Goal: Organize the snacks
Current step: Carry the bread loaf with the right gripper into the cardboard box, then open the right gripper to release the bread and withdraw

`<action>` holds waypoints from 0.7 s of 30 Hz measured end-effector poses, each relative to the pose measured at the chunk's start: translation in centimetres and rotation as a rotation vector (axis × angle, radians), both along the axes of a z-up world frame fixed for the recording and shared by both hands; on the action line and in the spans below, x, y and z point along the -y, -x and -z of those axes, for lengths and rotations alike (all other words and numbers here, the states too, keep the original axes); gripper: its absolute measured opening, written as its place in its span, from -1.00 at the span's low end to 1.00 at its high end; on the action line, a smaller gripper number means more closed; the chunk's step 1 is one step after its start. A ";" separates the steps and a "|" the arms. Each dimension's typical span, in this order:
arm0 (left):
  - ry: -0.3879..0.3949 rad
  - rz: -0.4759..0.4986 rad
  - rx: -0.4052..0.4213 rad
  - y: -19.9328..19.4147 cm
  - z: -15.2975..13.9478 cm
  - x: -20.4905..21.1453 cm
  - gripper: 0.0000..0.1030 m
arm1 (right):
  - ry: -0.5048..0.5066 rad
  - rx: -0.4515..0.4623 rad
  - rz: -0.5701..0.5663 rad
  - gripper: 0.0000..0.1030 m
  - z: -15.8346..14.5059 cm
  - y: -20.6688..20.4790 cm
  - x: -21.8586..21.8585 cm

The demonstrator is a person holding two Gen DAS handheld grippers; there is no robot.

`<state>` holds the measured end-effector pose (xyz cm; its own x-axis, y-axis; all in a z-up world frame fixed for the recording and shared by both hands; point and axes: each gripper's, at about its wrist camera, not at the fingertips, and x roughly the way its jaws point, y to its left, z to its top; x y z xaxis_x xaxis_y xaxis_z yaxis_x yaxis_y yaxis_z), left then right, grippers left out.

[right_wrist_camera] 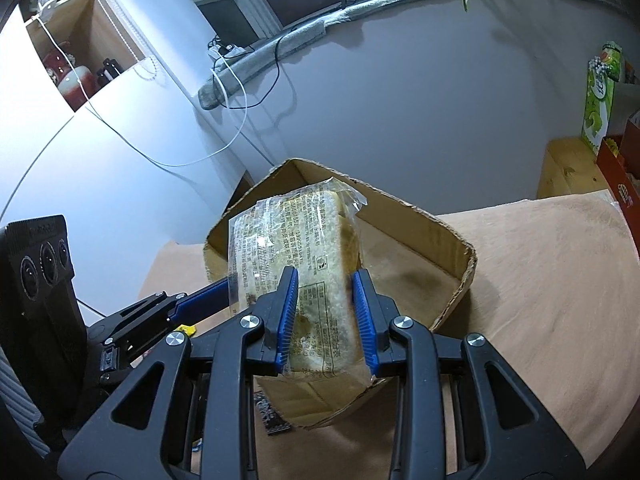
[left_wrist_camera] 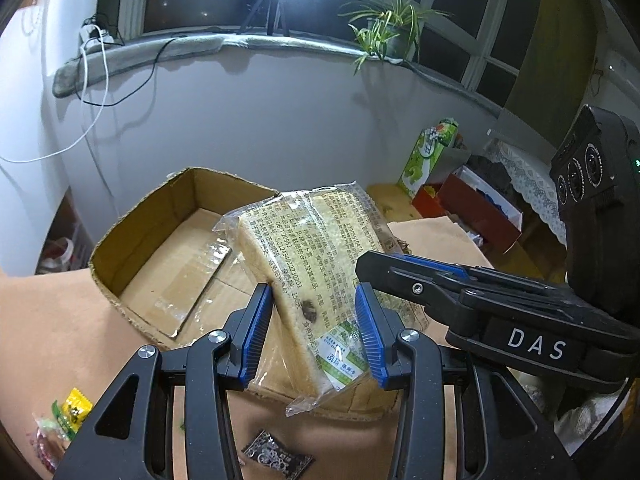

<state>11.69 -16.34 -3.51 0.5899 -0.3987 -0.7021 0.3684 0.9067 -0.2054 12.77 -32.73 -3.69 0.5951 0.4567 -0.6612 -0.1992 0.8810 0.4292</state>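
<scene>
A clear-wrapped block of sliced bread (left_wrist_camera: 320,240) with printed text hangs tilted over the near edge of an open cardboard box (left_wrist_camera: 132,248). My left gripper (left_wrist_camera: 312,292) is shut on the package's lower end, blue pads on either side. In the right wrist view the same bread package (right_wrist_camera: 316,232) sits between the pads of my right gripper (right_wrist_camera: 325,274), which is shut on it above the box (right_wrist_camera: 440,240). The right gripper's finger (left_wrist_camera: 420,276) reaches in from the right in the left wrist view. The left gripper's blue finger (right_wrist_camera: 204,296) meets the wrapper's left edge in the right wrist view.
The box stands on a table under a tan cloth (right_wrist_camera: 540,300). Small packets lie near the front: a black one (left_wrist_camera: 276,454) and a yellow-green one (left_wrist_camera: 74,408). A green carton (left_wrist_camera: 428,156) and a red box (left_wrist_camera: 472,208) stand at the back right, under the windowsill.
</scene>
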 end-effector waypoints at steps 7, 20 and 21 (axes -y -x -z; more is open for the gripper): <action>-0.034 -0.011 -0.002 -0.3 0.3 0.0 -0.22 | 0.041 0.004 0.026 -0.35 0.2 -0.1 0.1; -0.071 -0.027 0.062 2.0 -1.8 -1.8 -0.22 | 0.070 0.092 -0.021 -0.06 -0.9 2.5 -1.1; -0.075 -0.029 0.064 2.5 -2.0 -2.2 -0.22 | 0.077 0.108 -0.027 0.20 -1.0 2.9 -1.3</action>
